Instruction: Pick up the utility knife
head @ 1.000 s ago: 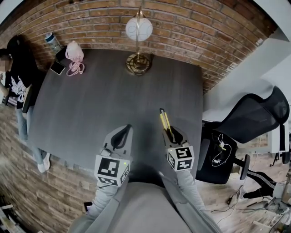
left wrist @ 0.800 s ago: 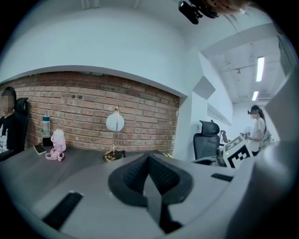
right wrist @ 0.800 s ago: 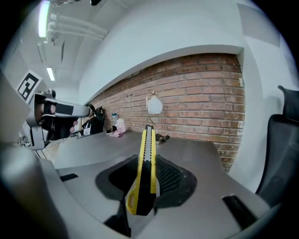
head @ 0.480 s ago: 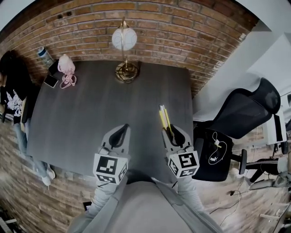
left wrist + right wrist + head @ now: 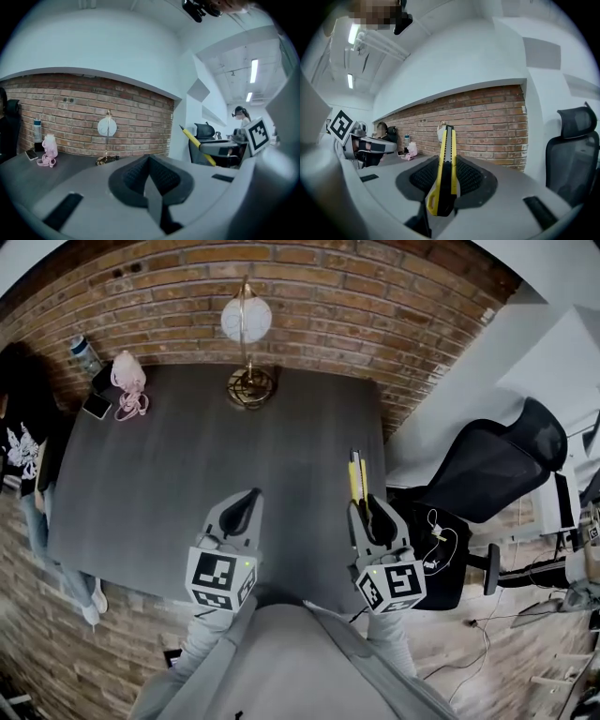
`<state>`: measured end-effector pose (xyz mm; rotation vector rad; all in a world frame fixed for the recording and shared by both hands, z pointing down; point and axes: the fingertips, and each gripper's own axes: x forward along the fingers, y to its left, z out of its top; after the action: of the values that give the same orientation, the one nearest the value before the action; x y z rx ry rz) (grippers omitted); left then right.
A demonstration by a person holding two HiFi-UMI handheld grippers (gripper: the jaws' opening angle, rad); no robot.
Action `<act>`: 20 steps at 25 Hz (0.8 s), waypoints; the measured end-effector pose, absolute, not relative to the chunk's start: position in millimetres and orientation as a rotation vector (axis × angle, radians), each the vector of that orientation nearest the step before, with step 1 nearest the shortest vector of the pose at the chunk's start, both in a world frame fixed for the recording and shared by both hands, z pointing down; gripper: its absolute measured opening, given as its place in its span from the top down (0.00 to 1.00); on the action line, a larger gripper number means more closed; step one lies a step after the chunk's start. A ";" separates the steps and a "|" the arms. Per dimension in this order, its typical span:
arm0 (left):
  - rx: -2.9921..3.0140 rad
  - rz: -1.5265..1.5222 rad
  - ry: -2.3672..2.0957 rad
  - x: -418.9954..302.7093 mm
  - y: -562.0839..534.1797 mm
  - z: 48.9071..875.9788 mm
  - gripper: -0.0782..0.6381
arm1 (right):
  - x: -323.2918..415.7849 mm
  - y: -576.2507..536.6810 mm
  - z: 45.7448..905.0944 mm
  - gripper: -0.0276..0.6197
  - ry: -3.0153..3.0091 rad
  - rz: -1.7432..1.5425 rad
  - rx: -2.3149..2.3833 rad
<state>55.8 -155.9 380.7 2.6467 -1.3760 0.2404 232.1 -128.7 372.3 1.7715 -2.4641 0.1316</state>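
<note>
Brick wall (image 5: 309,324); right hand-held gripper (image 5: 367,512) clamps utility knife (image 5: 357,479), seemingly pointing wallward

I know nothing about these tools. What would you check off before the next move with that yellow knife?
1. Grip: the right gripper has its jaws closed on the utility knife, a pad on each side: ok.
2. Knife lifted off the table: ok.
3. Blade pulled back into the handle: cannot tell.
4. Left gripper out of the way, jaws together with nothing between them: ok.
5. Lamp and the person at the table's far side well away from the knife: ok.
</note>
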 end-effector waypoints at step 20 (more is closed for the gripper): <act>2.633 0.236 -1.393 58.3 -146.4 380.9 0.86 | 240.0 -108.1 363.7 0.76 -2.508 0.128 1.791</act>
<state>58.3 -146.4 380.9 2.6327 -1.3926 0.2361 240.0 -108.1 363.7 1.7914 -2.5078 0.1283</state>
